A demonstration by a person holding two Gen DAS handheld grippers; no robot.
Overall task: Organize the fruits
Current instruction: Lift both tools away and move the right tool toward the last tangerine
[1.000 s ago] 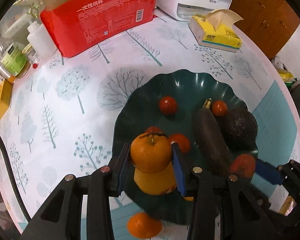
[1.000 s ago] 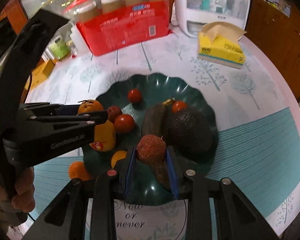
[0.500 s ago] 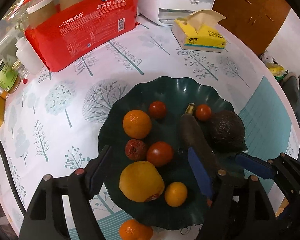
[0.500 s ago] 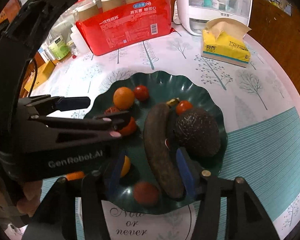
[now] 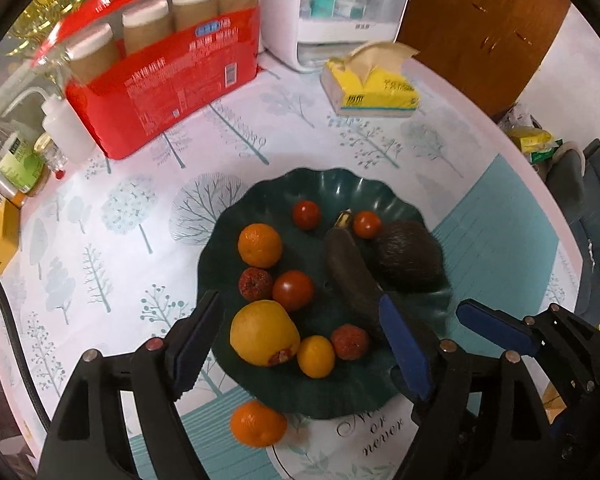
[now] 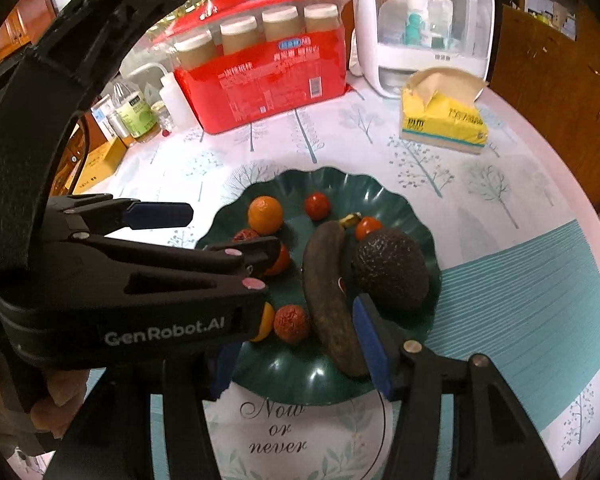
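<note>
Released mandarin [image 5: 259, 245] and lychee [image 5: 350, 341] lie on plate [image 5: 332, 184]; both grippers gape empty.

glossy green plate [image 5: 300, 188] — rough, matt avocado [image 5: 410, 258] — on a smooth tablecloth [image 5: 112, 216].

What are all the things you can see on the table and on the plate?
plate: one, dark green, wavy rim, table middle
tangerines: two, orange; one on plate, one off its near edge
tomatoes: three, red, on plate
lychees: two, rough red, on plate
lemon: one, yellow, plate front
kumquat: one, orange-yellow, beside lemon
banana: one, blackened, plate right
avocado: one, dark, beside banana
tissue box: one, yellow, far side
cup pack: one, red, far left
left hand-held gripper: open, empty
right hand-held gripper: open, empty
</note>
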